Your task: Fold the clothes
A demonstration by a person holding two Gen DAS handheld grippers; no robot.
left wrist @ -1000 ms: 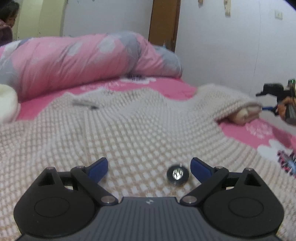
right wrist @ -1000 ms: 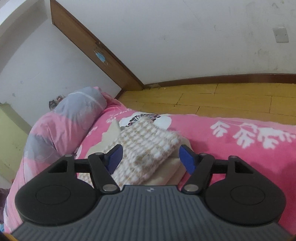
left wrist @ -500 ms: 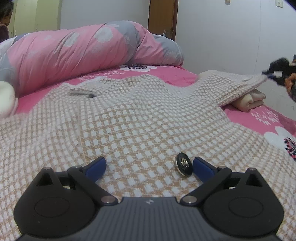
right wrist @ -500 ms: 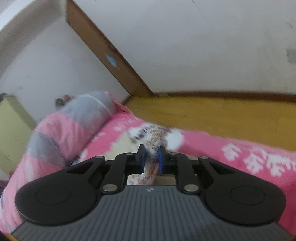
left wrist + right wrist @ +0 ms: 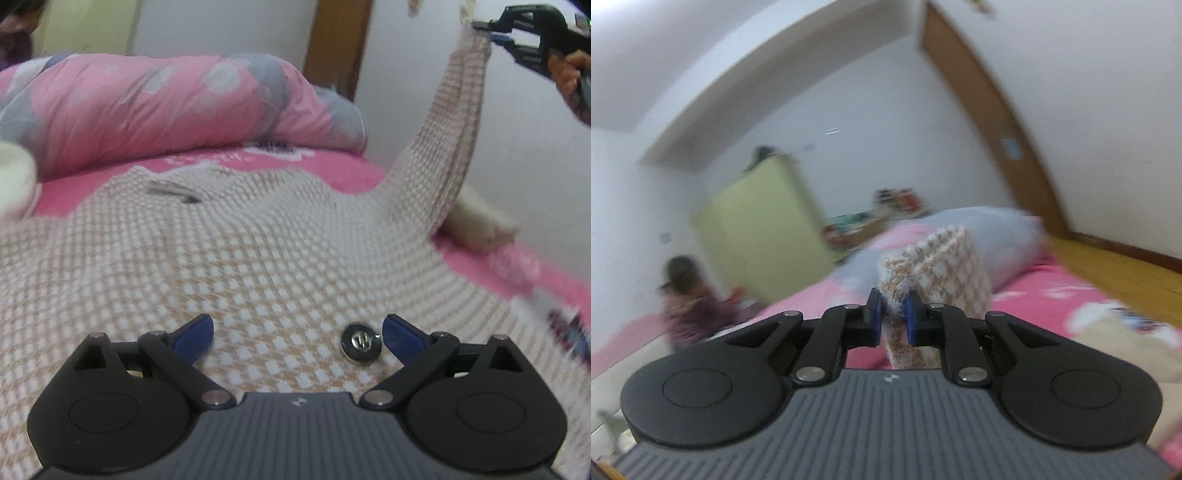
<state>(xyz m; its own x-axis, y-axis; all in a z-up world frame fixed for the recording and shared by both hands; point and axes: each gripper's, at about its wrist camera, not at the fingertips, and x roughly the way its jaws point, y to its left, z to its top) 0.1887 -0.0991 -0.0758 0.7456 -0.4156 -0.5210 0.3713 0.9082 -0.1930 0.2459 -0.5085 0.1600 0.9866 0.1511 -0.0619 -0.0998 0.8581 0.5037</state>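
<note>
A beige and white checked knit sweater [image 5: 229, 258] lies spread over the pink bed. My left gripper [image 5: 297, 334] hovers low over its front, open, with a round metal button [image 5: 360, 341] just inside the right finger. One sleeve [image 5: 450, 122] rises steeply to the upper right, where my right gripper [image 5: 493, 31] pinches its cuff. In the right wrist view, the right gripper [image 5: 892, 319] is shut on that sleeve cuff [image 5: 934, 266], held high above the bed.
A rolled pink and grey quilt [image 5: 166, 110] lies along the far side of the bed. A folded cream garment [image 5: 476, 221] sits by the bed's right edge. A person [image 5: 687, 299] sits beyond the bed near a yellow-green cupboard [image 5: 764, 225]. Wooden floor [image 5: 1115, 266] lies to the right.
My right gripper shut on the sleeve cuff and has lifted it high off the bed, swinging left. The left gripper has stayed open over the sweater front.
</note>
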